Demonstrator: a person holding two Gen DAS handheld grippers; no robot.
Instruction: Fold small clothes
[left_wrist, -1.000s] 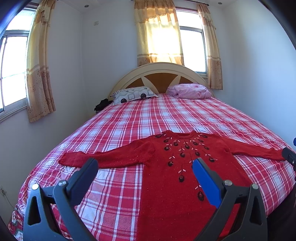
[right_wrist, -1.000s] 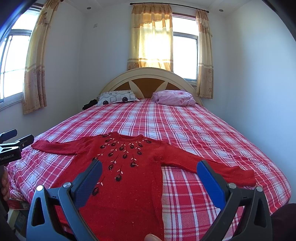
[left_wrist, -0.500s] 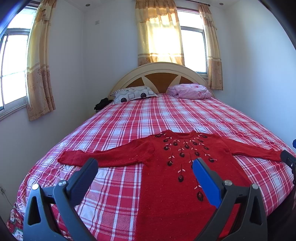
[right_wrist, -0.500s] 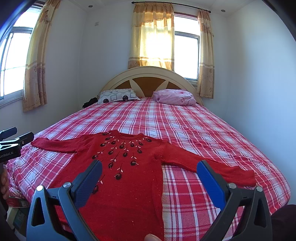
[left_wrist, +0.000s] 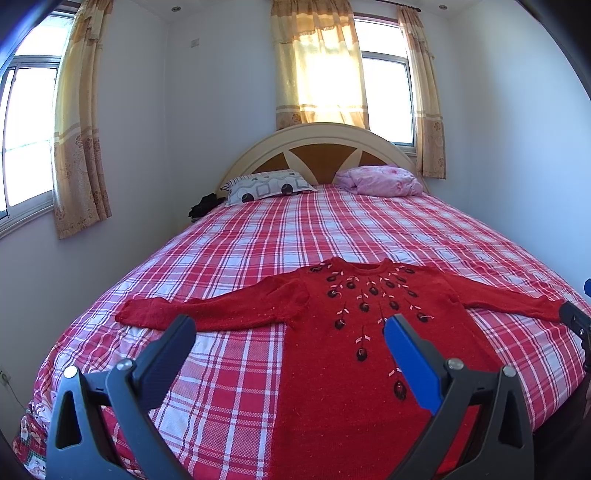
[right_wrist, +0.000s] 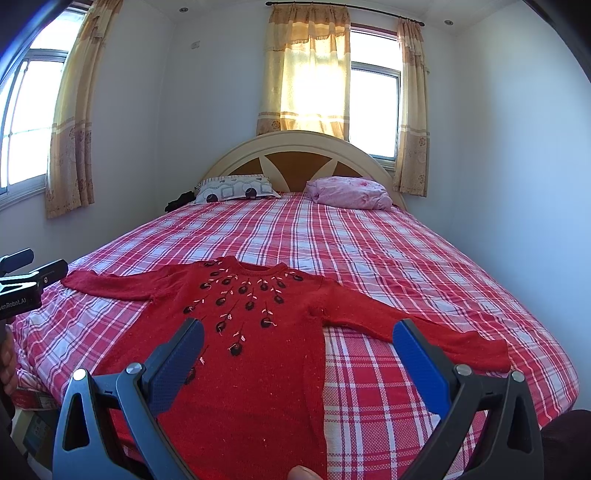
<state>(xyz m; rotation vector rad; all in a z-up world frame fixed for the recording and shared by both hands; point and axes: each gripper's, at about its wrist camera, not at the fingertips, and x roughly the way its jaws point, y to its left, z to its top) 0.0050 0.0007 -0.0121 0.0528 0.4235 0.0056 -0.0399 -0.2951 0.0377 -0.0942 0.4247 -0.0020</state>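
Observation:
A small red knitted sweater (left_wrist: 362, 332) with dark embroidered flowers lies flat, face up, on the near end of the bed, both sleeves spread out; it also shows in the right wrist view (right_wrist: 258, 332). My left gripper (left_wrist: 288, 330) is open and empty, held above the sweater's left side and left sleeve (left_wrist: 199, 314). My right gripper (right_wrist: 297, 332) is open and empty, held above the sweater's right side and right sleeve (right_wrist: 424, 332). Each gripper's tip shows at the edge of the other view.
The bed has a red and white plaid cover (left_wrist: 332, 229). A patterned pillow (left_wrist: 266, 186) and a pink pillow (left_wrist: 380, 181) lie at the curved headboard (left_wrist: 317, 147). Walls stand close on both sides. Curtained windows (right_wrist: 373, 107) are behind and to the left.
Both grippers have risen and tilted slightly; the sweater sits a little lower in both views. The sweater itself has not moved.

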